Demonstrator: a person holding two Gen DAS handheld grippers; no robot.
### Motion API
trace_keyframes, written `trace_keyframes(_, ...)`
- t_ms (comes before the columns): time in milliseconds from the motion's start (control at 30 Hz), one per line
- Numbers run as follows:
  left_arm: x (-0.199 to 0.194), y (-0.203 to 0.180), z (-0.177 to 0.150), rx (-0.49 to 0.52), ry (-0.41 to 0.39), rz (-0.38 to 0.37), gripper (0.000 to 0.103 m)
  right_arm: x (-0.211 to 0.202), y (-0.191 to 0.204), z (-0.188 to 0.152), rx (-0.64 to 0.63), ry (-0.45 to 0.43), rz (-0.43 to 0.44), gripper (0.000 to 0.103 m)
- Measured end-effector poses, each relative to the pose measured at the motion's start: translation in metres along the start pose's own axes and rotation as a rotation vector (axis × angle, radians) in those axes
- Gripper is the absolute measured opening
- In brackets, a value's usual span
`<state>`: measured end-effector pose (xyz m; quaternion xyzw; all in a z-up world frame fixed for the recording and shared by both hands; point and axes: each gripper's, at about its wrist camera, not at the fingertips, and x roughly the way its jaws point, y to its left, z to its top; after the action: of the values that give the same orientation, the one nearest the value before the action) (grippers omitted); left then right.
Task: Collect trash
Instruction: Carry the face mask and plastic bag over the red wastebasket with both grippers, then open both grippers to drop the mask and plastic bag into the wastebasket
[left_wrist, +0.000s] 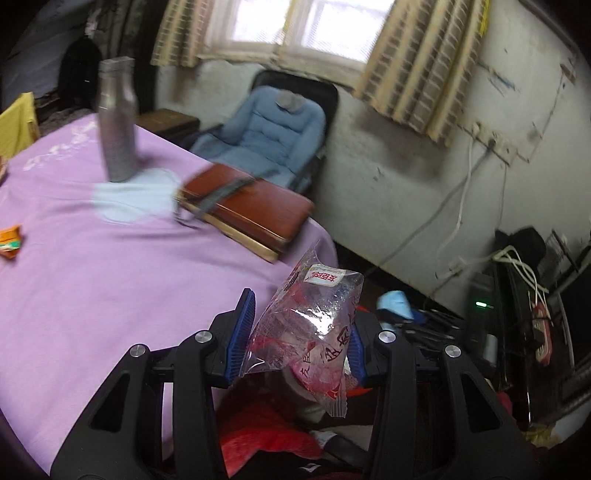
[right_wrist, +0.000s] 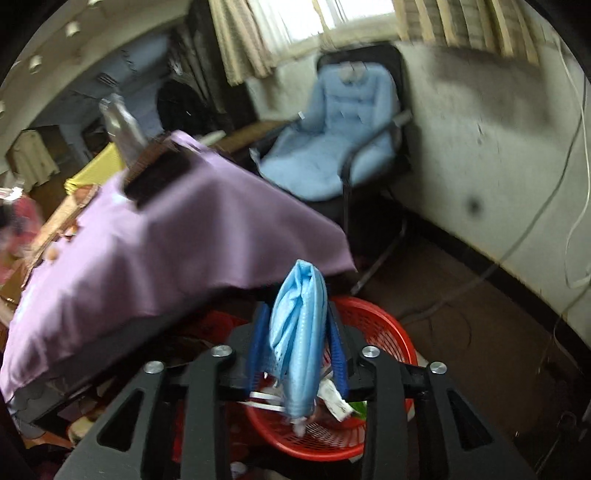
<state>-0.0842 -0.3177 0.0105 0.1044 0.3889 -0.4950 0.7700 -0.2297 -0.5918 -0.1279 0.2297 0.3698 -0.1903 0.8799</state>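
Right gripper (right_wrist: 299, 349) over the red basket (right_wrist: 384, 325), jaws pinching a crumpled blue mask (right_wrist: 297, 332) that hangs straight down into the opening. Good line for the drop: best to spread the jaws fully while centred above the basket, low enough that the light fabric falls inside and does not snag on a pad. Left gripper (left_wrist: 301, 338) off the table's near right edge, jaws clamped on a clear wrapper (left_wrist: 314, 325) with red print, held upright in the air. Next in line for the basket; worth keeping that grip firm until above the rim. Orange wrapper (left_wrist: 11, 245) waiting at the table's left edge, bottle (left_wrist: 118, 118) and brown notebook (left_wrist: 247, 206) further back.
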Motion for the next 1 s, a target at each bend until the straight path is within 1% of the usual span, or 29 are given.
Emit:
trace_keyframes(33,0.006,-0.005,0.000,0.009,0.014,-0.006,0.045,0.009,-0.005,-0.003,0.012,0.020,-0.017,0.053)
trace_keyframes(67,0.018,-0.012,-0.001,0.025,0.037,-0.012,0.045,0.018,-0.013,-0.007,0.035,0.028,-0.031,0.056)
trace_keyframes(133,0.034,-0.023,-0.002,0.045,0.071,-0.024,0.045,0.023,-0.022,-0.010,0.064,0.030,-0.018,0.056)
trace_keyframes(200,0.051,-0.034,-0.004,0.061,0.104,-0.038,0.045,0.016,-0.034,-0.011,0.101,-0.003,0.002,0.059)
trace_keyframes(367,0.090,-0.062,-0.008,0.110,0.176,-0.079,0.045,-0.011,-0.064,-0.011,0.159,-0.099,-0.029,0.065)
trace_keyframes(467,0.115,-0.079,-0.011,0.141,0.224,-0.101,0.045,-0.018,-0.080,-0.011,0.191,-0.125,-0.029,0.065)
trace_keyframes(533,0.125,-0.086,-0.011,0.157,0.246,-0.108,0.047,-0.023,-0.087,-0.013,0.207,-0.139,-0.031,0.065)
trace_keyframes(567,0.134,-0.092,-0.010,0.169,0.258,-0.104,0.049,-0.024,-0.088,-0.013,0.211,-0.144,-0.031,0.065)
trace_keyframes(600,0.138,-0.095,-0.008,0.178,0.261,-0.099,0.056,-0.026,-0.091,-0.014,0.218,-0.148,-0.027,0.065)
trace_keyframes(633,0.143,-0.098,-0.006,0.184,0.258,-0.092,0.060,-0.027,-0.091,-0.013,0.220,-0.149,-0.023,0.065)
trace_keyframes(700,0.145,-0.099,-0.002,0.183,0.242,-0.075,0.078,-0.030,-0.092,-0.014,0.222,-0.152,-0.013,0.065)
trace_keyframes(767,0.143,-0.097,0.002,0.174,0.218,-0.055,0.085,-0.033,-0.089,-0.013,0.220,-0.155,-0.008,0.065)
trace_keyframes(800,0.141,-0.096,0.003,0.170,0.210,-0.058,0.087,-0.034,-0.089,-0.013,0.217,-0.158,-0.005,0.065)
trace_keyframes(900,0.132,-0.091,0.004,0.161,0.205,-0.072,0.088,-0.041,-0.086,-0.014,0.207,-0.169,-0.001,0.065)
trace_keyframes(1000,0.122,-0.087,0.004,0.163,0.186,-0.052,0.088,-0.045,-0.082,-0.013,0.203,-0.174,0.005,0.065)
